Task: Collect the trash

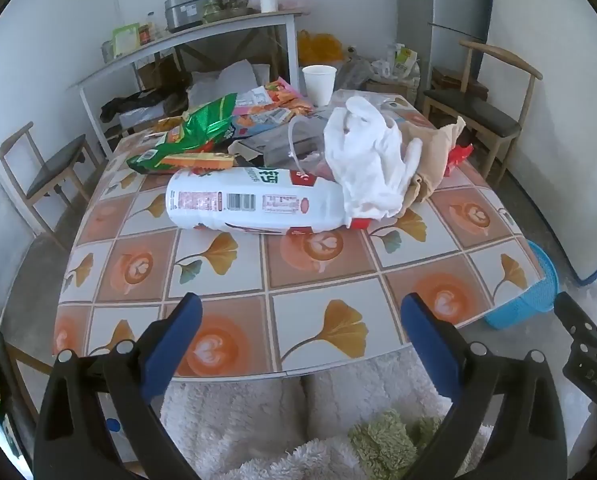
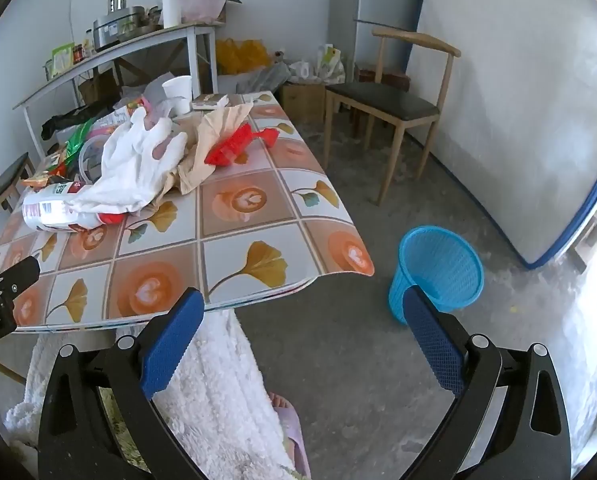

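My left gripper [image 1: 298,320] and right gripper [image 2: 298,316] gape wide, holding nothing, at the table [image 1: 318,276] edge; bin [image 2: 438,268] stands apart on the floor, contents unseen.

Glossy plastic bottle [image 1: 254,202] — mesh plastic basket [image 2: 438,268].

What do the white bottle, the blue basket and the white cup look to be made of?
White bottle: glossy plastic with a printed label and light glare on its side.
Blue basket: moulded plastic, judging by its fine open mesh wall.
White cup: matte, thin-walled; paper or foam, unclear which.
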`<state>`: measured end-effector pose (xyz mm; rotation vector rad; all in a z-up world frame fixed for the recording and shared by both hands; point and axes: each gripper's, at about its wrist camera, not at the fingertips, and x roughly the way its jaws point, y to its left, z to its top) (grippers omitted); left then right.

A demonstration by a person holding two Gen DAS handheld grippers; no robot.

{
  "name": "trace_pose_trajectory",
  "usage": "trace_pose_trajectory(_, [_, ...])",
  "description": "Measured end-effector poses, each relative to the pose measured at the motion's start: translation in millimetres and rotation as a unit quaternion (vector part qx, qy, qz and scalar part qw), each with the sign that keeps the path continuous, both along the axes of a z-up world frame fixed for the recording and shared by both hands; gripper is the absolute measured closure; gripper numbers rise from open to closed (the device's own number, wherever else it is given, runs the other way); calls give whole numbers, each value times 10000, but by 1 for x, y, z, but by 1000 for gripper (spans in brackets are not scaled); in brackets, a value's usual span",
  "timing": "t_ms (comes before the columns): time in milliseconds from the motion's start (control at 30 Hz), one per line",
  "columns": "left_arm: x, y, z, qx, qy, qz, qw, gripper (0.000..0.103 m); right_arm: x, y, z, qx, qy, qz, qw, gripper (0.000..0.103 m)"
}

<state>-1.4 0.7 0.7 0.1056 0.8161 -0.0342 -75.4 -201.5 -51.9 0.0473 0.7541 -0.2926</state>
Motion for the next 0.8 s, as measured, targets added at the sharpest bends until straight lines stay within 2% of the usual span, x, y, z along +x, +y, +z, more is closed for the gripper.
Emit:
trace_pose_trajectory(133, [-5,-4,1,4,-18,108,9999,6,1,1,1,5,1,4,10000,8])
trace_pose_trajectory(200, [2,6,-2,-119,159,91,9998,6,1,2,2,10,11,8,10000,8])
trace_pose_trajectory(333, [4,13,-2,-181,162,126,9996,6,3,3,1,10,23,25,10000,8])
trace_pose_trajectory(367, [5,13,-2,-181,164,140,9996,6,6,2,10,4,13,20,10000,8])
trace_pose_trajectory(467, [6,15,-3,-192,177,161,9995,6,9,-1,12,14,22,15,10000,8])
trace_pose_trajectory(800, [5,16,-3,-190,179,160,9995,6,4,6,4,-43,-28,33,10000,8])
